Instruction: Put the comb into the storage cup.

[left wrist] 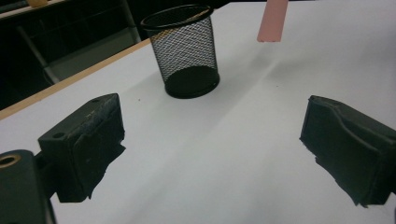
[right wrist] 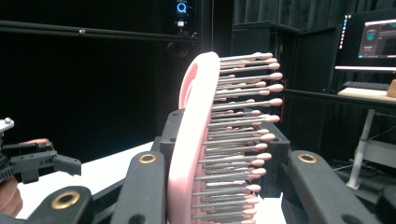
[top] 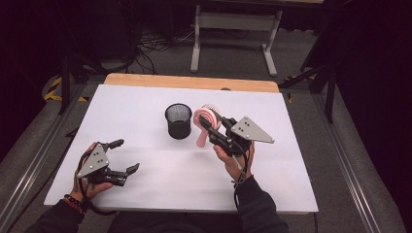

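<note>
Two grippers: right gripper (top: pixel 210 127) clamps pink plastic hairbrush (top: pixel 204 119) upright beside black mesh cup (top: pixel 178 120), likely for insertion; left gripper (top: pixel 122 156) empty, jaws spread wide.

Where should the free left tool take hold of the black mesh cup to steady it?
Grip the mesh cup across its upper wall, just under the rim, coming level from the left tool's side. It stands upright, round and tapering toward the base, and the right tool holds the pink hairbrush on its far side.
</note>
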{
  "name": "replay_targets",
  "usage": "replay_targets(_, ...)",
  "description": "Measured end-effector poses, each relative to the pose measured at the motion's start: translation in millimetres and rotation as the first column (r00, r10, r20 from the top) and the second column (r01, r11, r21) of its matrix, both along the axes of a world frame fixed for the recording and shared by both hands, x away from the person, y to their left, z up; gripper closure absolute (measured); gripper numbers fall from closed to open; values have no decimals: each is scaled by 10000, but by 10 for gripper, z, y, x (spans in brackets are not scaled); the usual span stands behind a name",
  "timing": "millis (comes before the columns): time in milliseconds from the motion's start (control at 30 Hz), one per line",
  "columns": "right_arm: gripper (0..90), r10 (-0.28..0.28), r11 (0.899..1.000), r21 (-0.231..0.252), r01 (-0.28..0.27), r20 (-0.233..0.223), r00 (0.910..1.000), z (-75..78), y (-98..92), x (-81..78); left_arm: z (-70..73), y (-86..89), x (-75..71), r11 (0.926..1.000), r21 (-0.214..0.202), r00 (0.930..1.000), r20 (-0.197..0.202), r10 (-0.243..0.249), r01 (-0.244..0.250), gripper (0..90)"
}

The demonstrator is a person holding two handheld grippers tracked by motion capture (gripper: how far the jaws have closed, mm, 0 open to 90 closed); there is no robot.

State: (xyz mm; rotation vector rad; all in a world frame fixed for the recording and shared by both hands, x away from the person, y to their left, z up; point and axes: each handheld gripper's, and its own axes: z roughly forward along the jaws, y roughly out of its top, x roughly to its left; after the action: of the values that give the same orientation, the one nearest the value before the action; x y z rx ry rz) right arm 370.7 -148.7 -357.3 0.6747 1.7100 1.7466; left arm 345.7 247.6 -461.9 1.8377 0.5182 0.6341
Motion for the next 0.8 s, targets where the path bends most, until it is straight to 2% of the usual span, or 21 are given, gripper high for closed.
replay_targets(200,631,-13,10000,37,12,86,10000,107,6,102,35,144,17,9987,-450,9996,-159,234,-241,66)
replay_targets(300,631,-152,9998,95,150,172,9997,160,21,153,25,181,-1,9992,-274,9994,-153,297,-301,64)
replay_targets(467,631,-229,9997,127,224,369,9991,231,57,186,-1,210,-31,9987,-393,9991,-279,311,-322,52)
replay_targets(667,631,-232,9995,227,220,522,9984,306,109,241,-19,210,-49,9989,-280,9985,-398,363,-375,52)
replay_targets(800,631,-231,9997,42,228,657,9976,356,150,275,-23,217,-65,9989,-296,9984,-429,357,-370,52)
